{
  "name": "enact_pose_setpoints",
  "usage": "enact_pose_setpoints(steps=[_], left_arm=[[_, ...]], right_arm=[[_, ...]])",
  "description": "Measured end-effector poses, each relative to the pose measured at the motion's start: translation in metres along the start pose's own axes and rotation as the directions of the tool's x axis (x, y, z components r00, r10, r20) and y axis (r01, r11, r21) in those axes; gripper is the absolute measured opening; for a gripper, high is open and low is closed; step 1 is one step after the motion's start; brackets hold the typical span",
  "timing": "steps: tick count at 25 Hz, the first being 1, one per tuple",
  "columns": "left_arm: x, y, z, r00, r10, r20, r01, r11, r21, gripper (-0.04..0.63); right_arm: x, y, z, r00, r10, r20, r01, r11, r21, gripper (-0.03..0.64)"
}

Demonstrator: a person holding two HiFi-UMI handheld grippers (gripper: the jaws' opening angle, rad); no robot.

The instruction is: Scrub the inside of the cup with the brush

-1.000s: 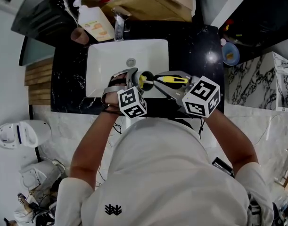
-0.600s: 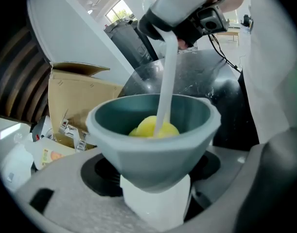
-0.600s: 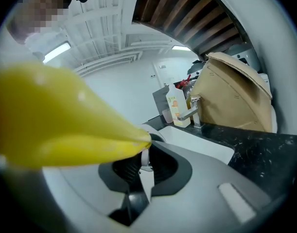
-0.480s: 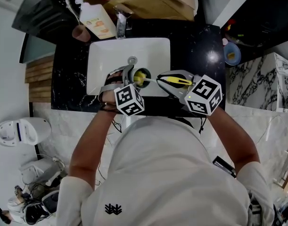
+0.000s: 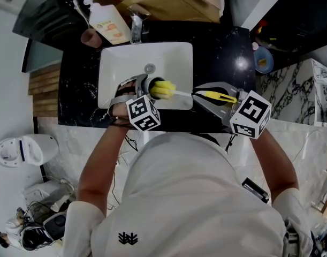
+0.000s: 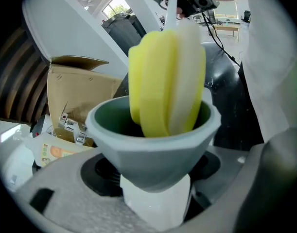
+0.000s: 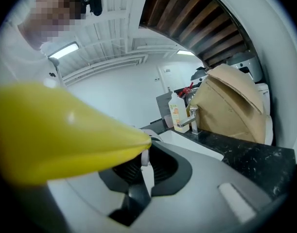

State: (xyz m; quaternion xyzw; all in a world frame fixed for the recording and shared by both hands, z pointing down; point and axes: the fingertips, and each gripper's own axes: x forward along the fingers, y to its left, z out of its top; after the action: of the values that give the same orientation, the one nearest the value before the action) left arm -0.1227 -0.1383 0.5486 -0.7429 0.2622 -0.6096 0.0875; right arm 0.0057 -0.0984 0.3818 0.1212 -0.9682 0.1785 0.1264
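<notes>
Over the white sink (image 5: 115, 63) my left gripper (image 5: 141, 85) is shut on a grey cup (image 5: 147, 83) that lies on its side, mouth to the right. In the left gripper view the cup (image 6: 153, 135) shows a green inside, and the brush's yellow and white sponge head (image 6: 167, 79) sticks half out of it. The brush head (image 5: 162, 89) sits at the cup's mouth, its thin stem running right to a yellow handle (image 5: 219, 96). My right gripper (image 5: 214, 97) is shut on that handle (image 7: 56, 130), above the black counter's front edge.
A faucet (image 5: 135, 28) stands behind the sink, with a soap bottle (image 5: 111, 25) and a small brown cup (image 5: 91, 38) to its left. A brown paper bag (image 5: 168, 4) lies at the back. A blue dish (image 5: 262, 62) sits on the black counter (image 5: 222, 52) at right.
My right gripper has moved right, drawing the brush head from deep in the cup out to its mouth. The left gripper with the cup has shifted slightly left.
</notes>
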Motion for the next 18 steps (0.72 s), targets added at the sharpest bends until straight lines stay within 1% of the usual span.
enact_pose_setpoints(steps=[5, 11, 14, 18], left_arm=[[0.001, 0.001, 0.001, 1.000, -0.005, -0.016, 0.005, 1.000, 0.018, 0.367], [0.001, -0.011, 0.020, 0.999, -0.053, 0.002, 0.053, 0.997, 0.061, 0.365], [0.002, -0.014, 0.021, 0.998, -0.060, -0.003, 0.060, 0.996, 0.071, 0.365], [0.000, -0.017, 0.018, 0.998, -0.067, -0.011, 0.068, 0.996, 0.065, 0.365]], right_arm=[[0.001, 0.002, 0.009, 1.000, 0.004, 0.012, -0.003, 0.999, -0.033, 0.049], [0.040, -0.001, 0.000, 0.999, 0.029, -0.038, -0.032, 0.996, -0.088, 0.049], [0.056, -0.006, -0.006, 0.998, 0.032, -0.056, -0.037, 0.996, -0.086, 0.049], [0.057, -0.017, -0.012, 0.998, 0.017, -0.068, -0.021, 0.998, -0.066, 0.049]])
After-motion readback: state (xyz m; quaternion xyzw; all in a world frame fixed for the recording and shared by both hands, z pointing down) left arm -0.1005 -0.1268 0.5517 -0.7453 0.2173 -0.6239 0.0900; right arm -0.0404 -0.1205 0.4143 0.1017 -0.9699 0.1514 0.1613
